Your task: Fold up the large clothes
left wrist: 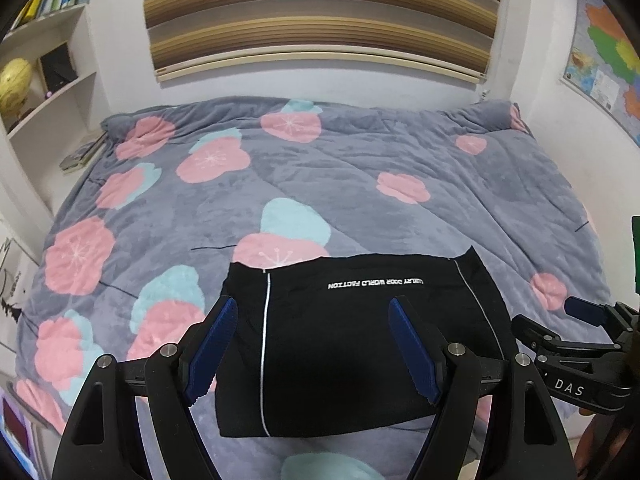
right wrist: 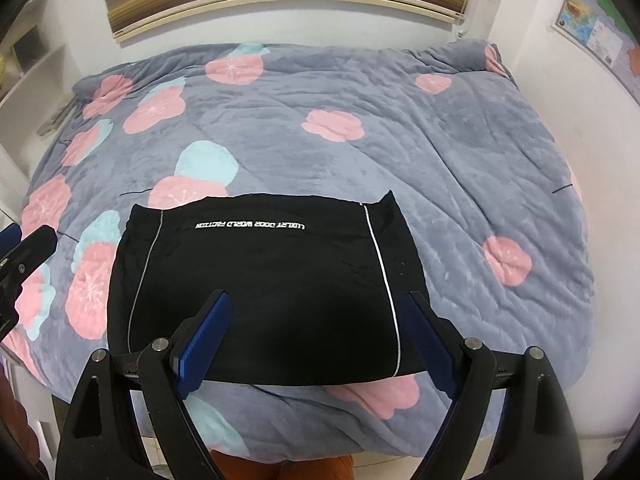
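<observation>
**Both claws hovering over the folded black top, nothing grabbed yet**

So here's where we're at. Our left gripper (left wrist: 312, 344) has its jaws spread wide with nothing between the blue pads, and it's pointing down over the left half of the black garment (left wrist: 352, 340). Our right gripper (right wrist: 320, 344) is the same story: wide, empty, pointing down over the garment's near right part, with the right-hand white stripe (right wrist: 386, 280) just inside its right finger.

The garment sits right ahead of and under both claws, near the front edge of the bed, on the grey floral blanket (left wrist: 360, 184). It's already a flattish rectangle, long axis running side to side across our view, white lettering along the far edge. Neither hand is clearly nearer; each covers its own side. In the left wrist view the right gripper pokes in at the right edge, just off the garment's right side.

Our guess: the next fold wants both near corners pinched together, so each claw needs to drop onto its own corner.

Containers: only the wall shelves (left wrist: 48, 64) at far left, holding books and a yellow globe (left wrist: 14, 80). Nothing to do with the fold.
</observation>
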